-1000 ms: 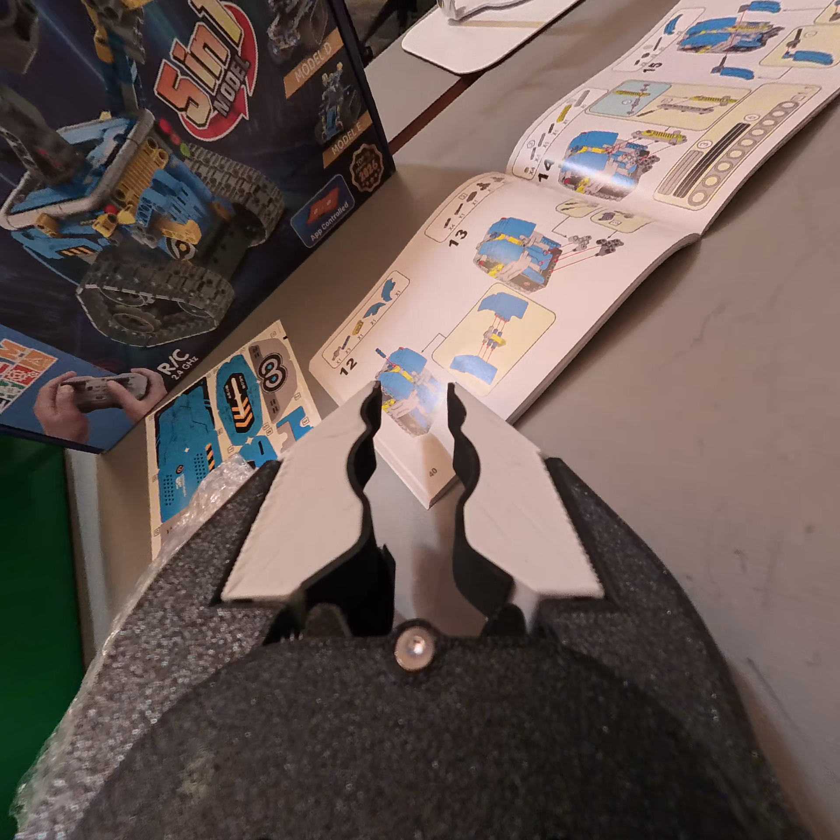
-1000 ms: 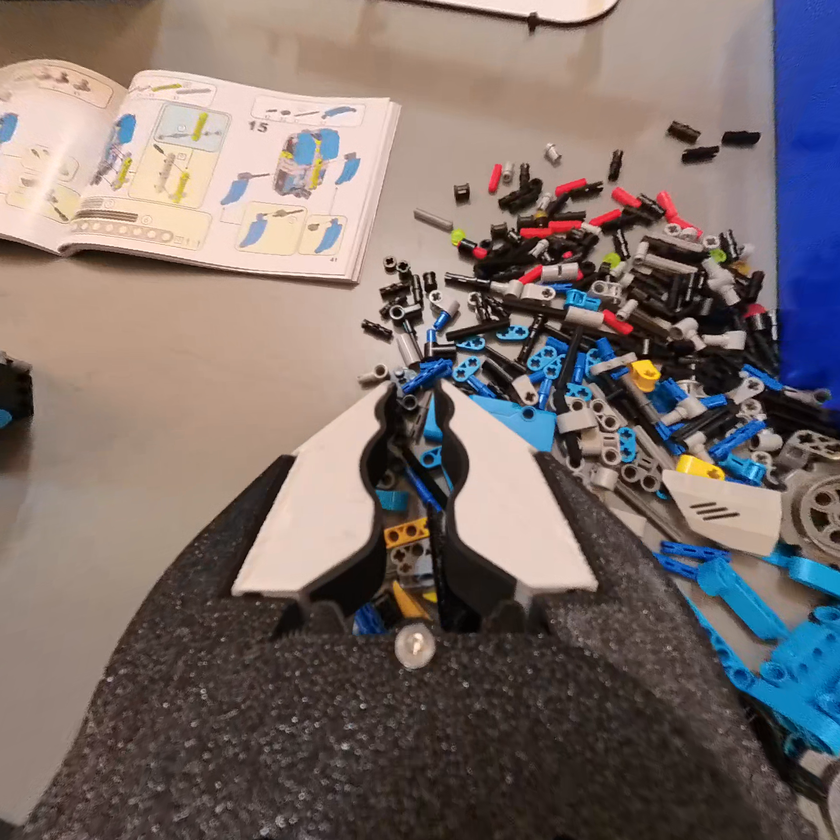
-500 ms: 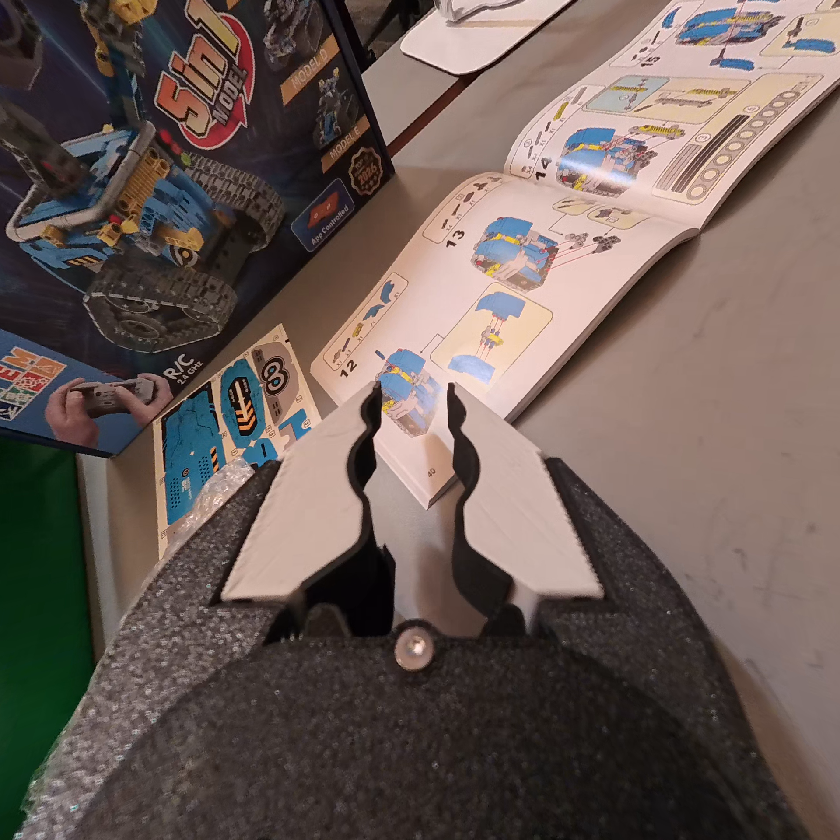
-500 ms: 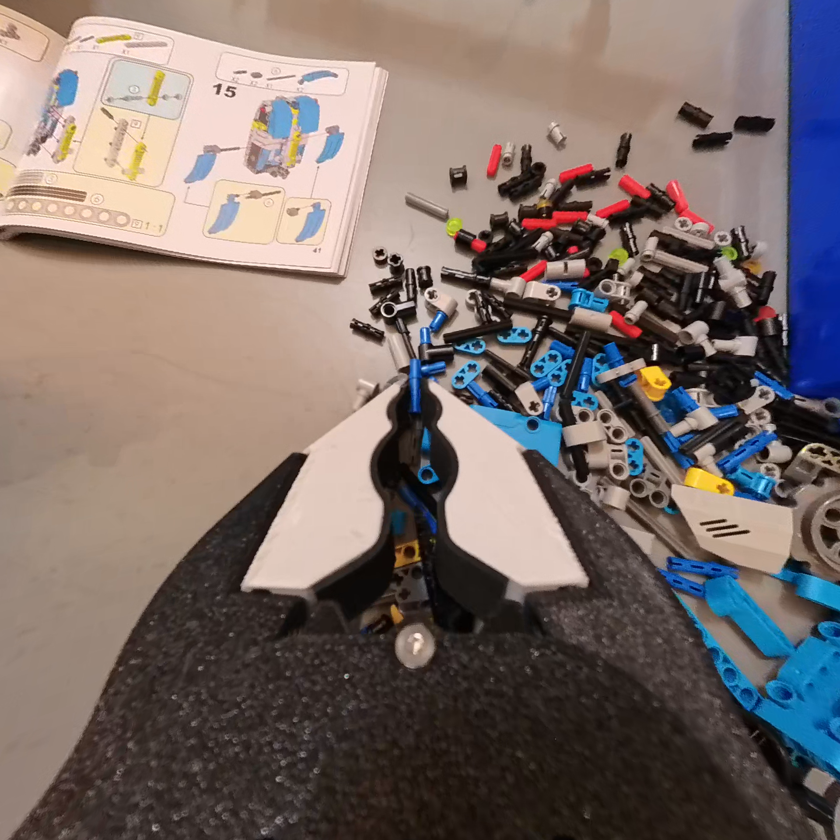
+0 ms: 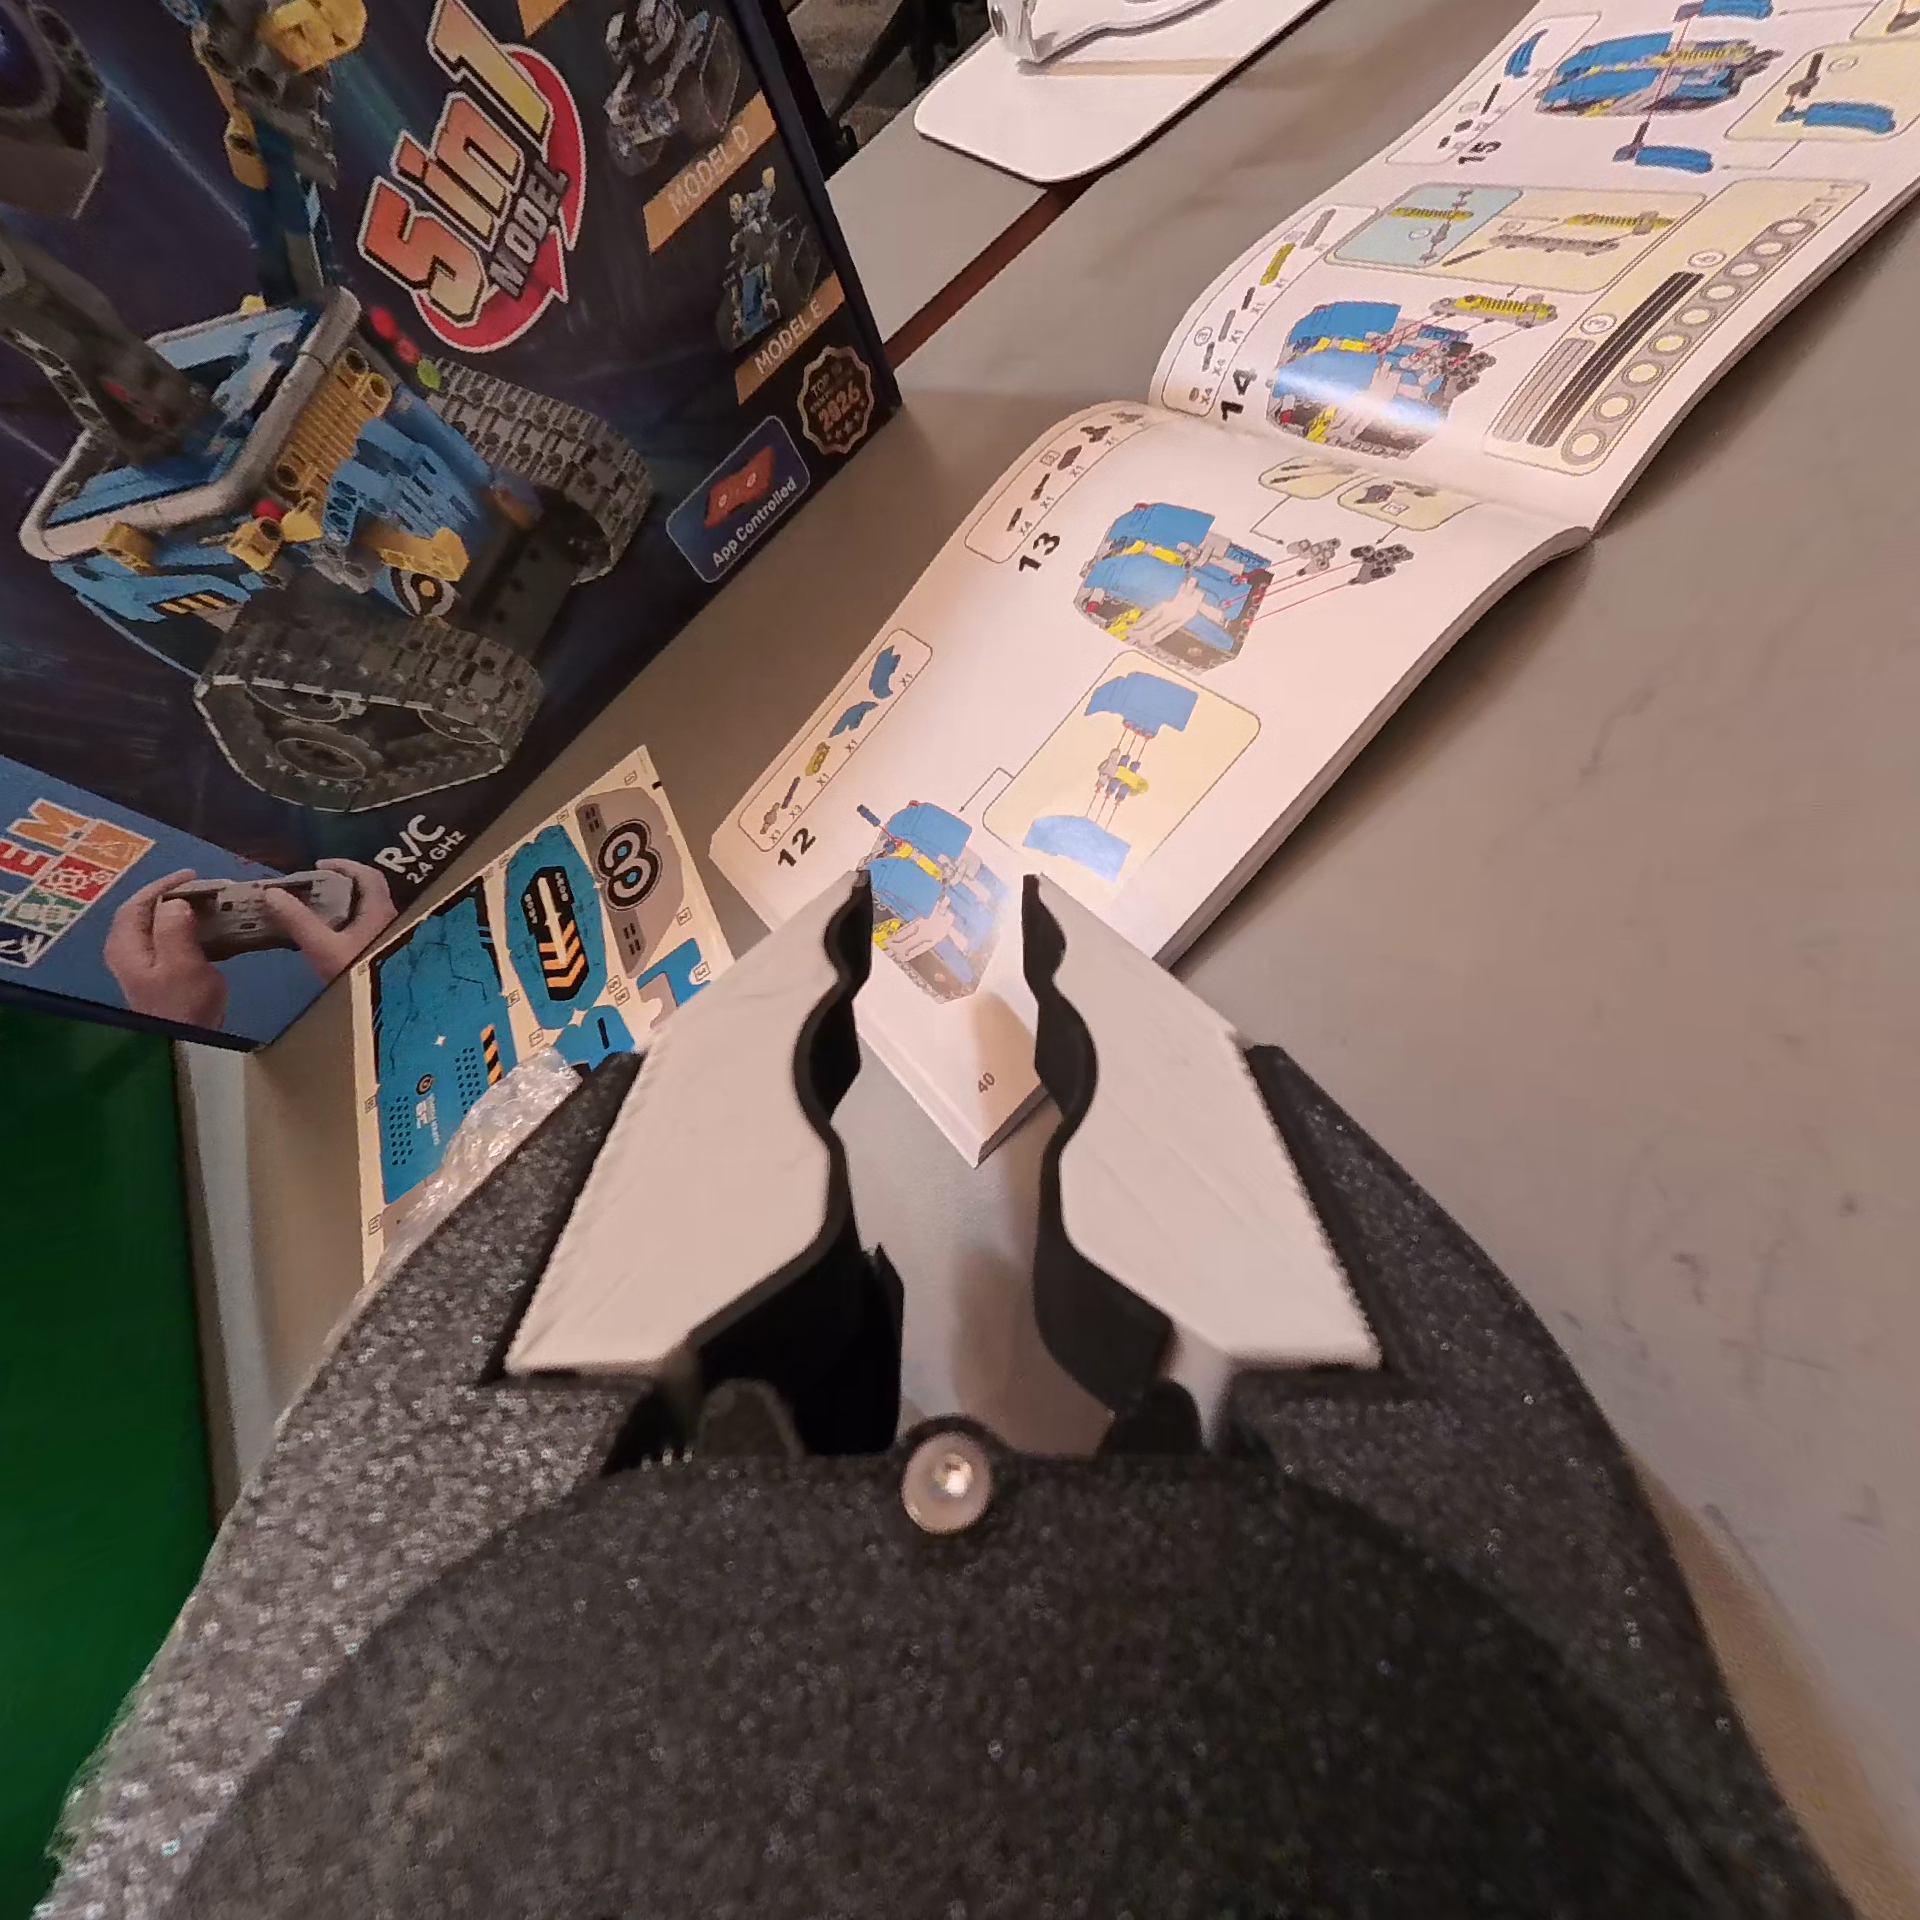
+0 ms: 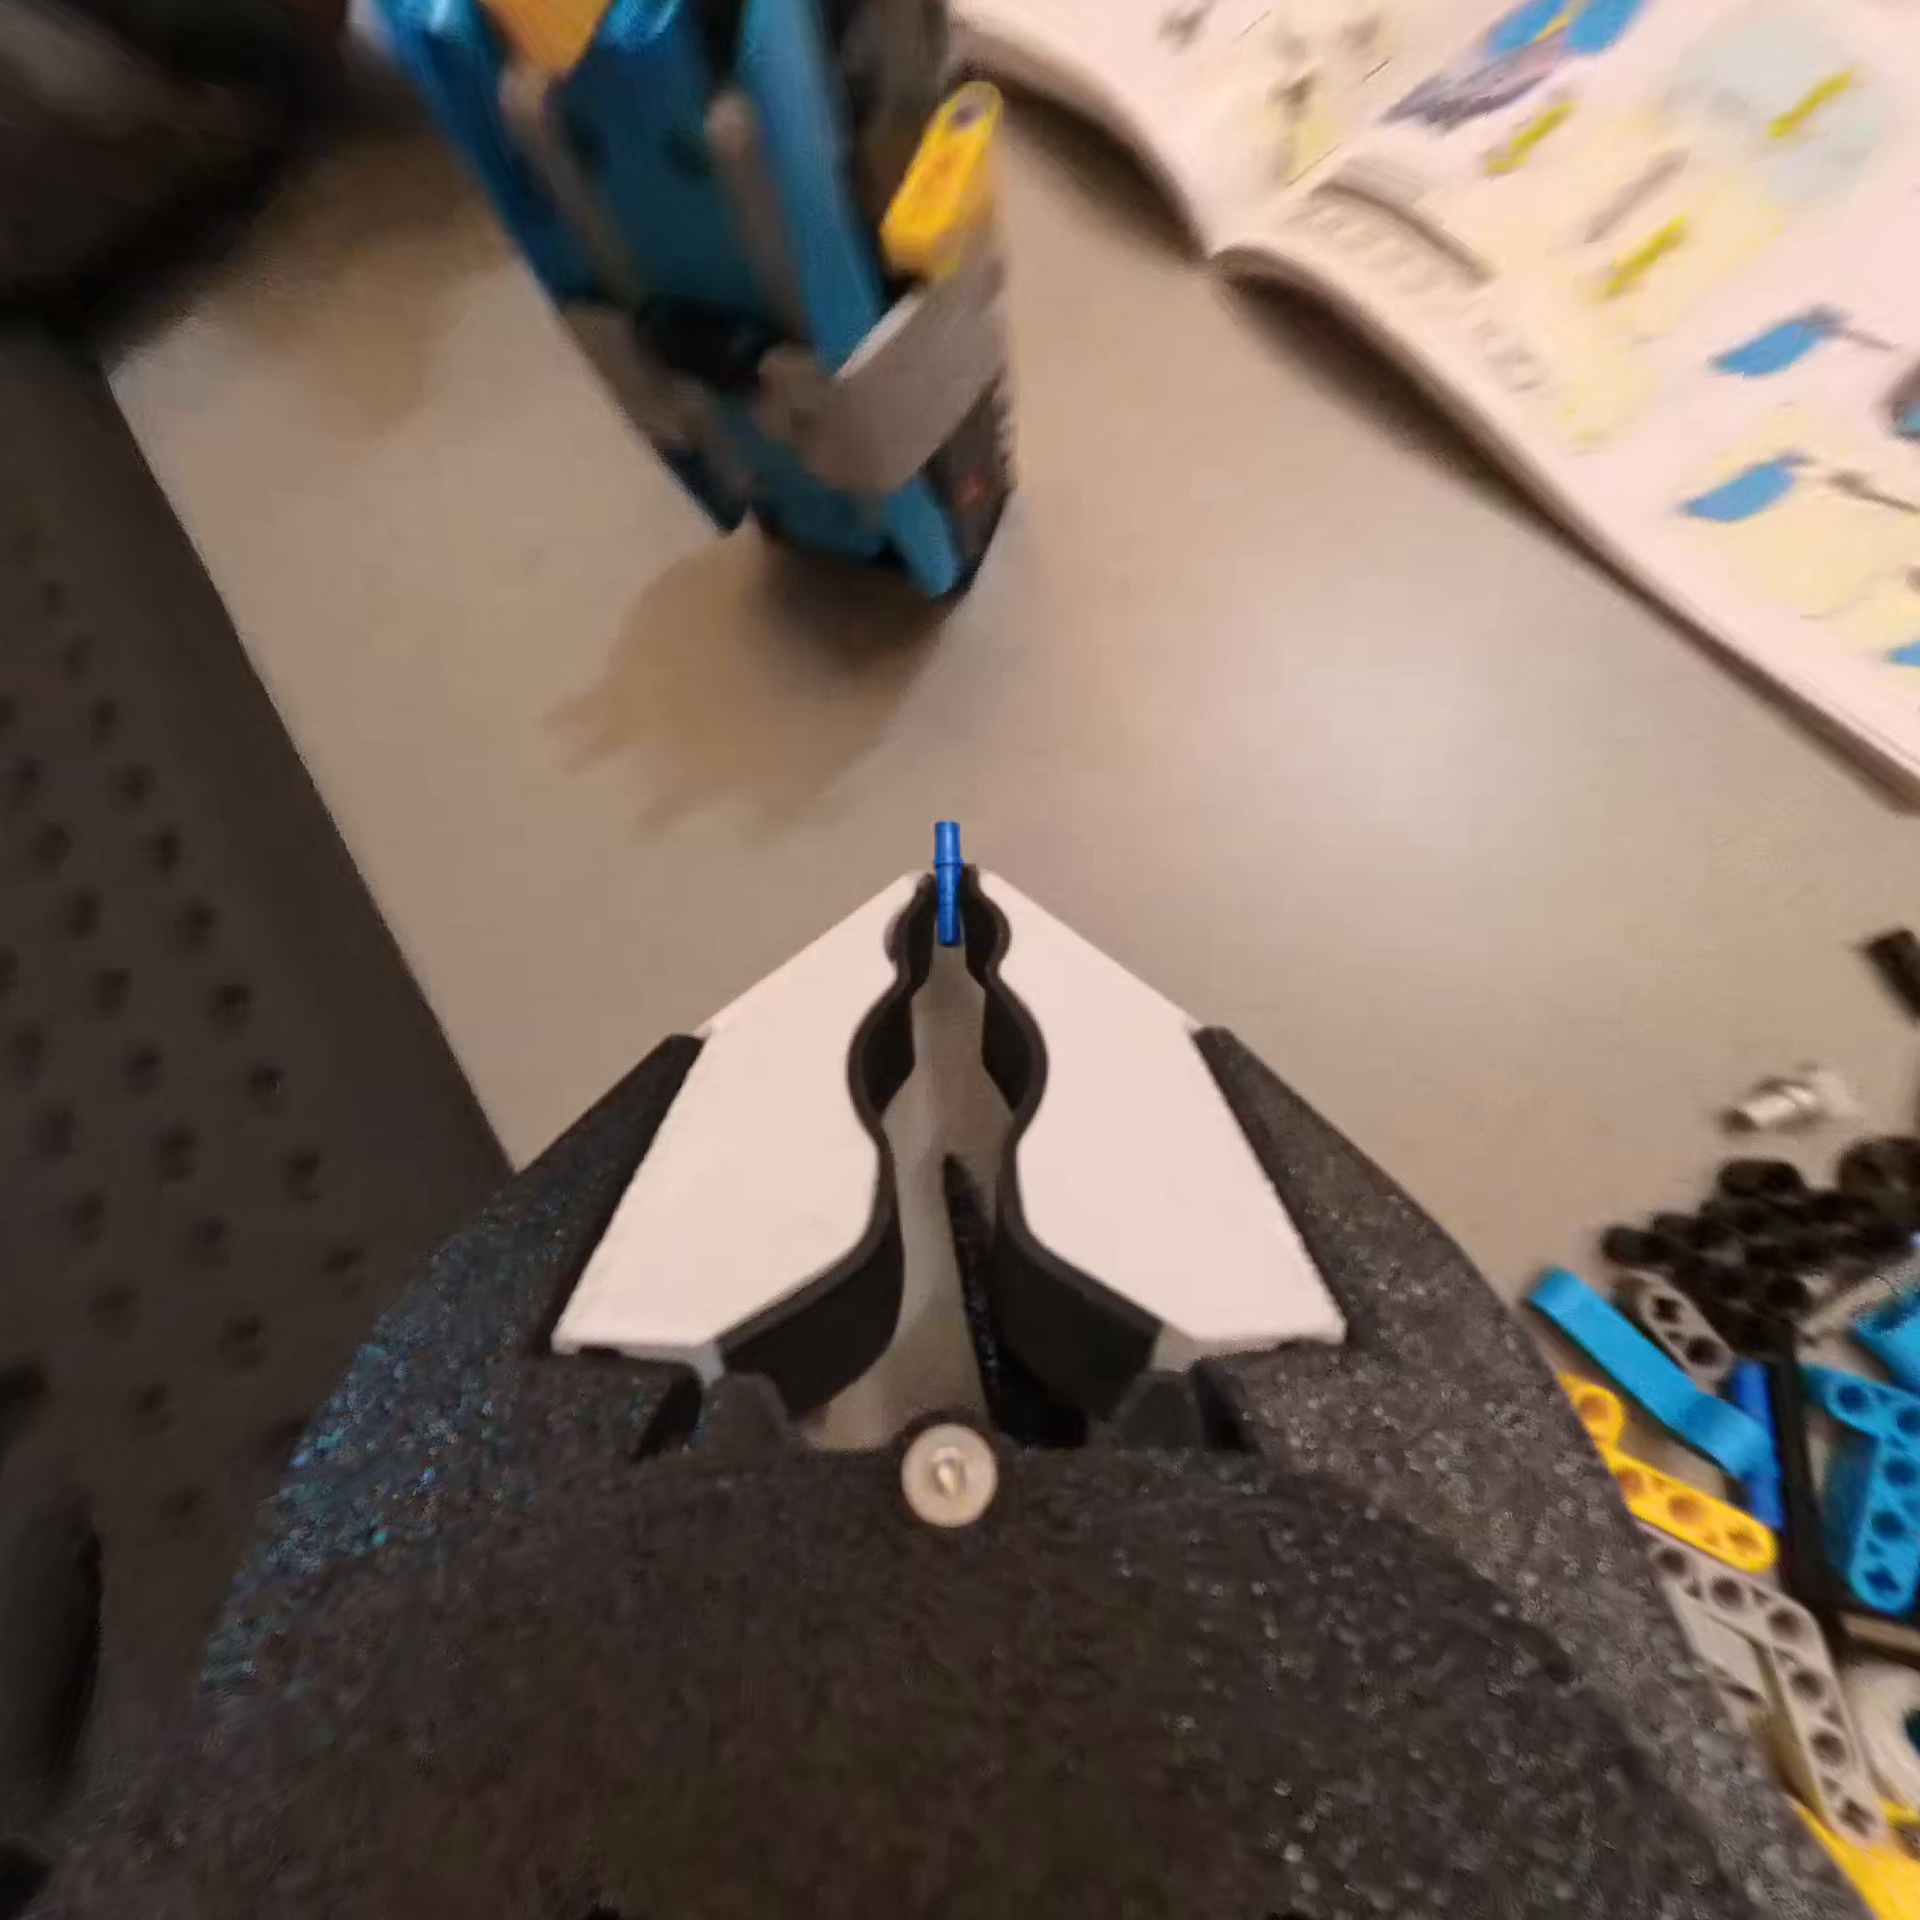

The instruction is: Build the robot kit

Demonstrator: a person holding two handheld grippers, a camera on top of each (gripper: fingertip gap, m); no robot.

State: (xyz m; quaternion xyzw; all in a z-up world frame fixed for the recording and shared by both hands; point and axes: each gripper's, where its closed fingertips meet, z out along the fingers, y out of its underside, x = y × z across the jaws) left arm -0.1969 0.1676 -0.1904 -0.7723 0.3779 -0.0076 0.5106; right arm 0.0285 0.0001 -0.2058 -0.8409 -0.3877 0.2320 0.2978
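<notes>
My right gripper (image 6: 945, 883) is shut on a small blue pin (image 6: 947, 881) that sticks out past the fingertips. It hovers over bare grey table (image 6: 1195, 727), pointed toward a partly built blue, grey and yellow model (image 6: 790, 312) standing farther off. My left gripper (image 5: 943, 894) is open and empty, its fingertips over the near corner of an open instruction booklet (image 5: 1195, 665) lying flat on the table.
A dark toy box (image 5: 364, 416) stands at the left, with a sticker sheet (image 5: 499, 966) and clear plastic wrap (image 5: 488, 1132) before it. A heap of loose building parts (image 6: 1766, 1403) lies at the right. The booklet also shows in the right wrist view (image 6: 1558, 312). A black perforated surface (image 6: 135, 935) lies at the left. Spacing between my two grippers at the tips: around 30 centimetres.
My right gripper closed on the blue pin in the parts heap, lifted it and swung left toward the model. My left gripper has barely moved.
</notes>
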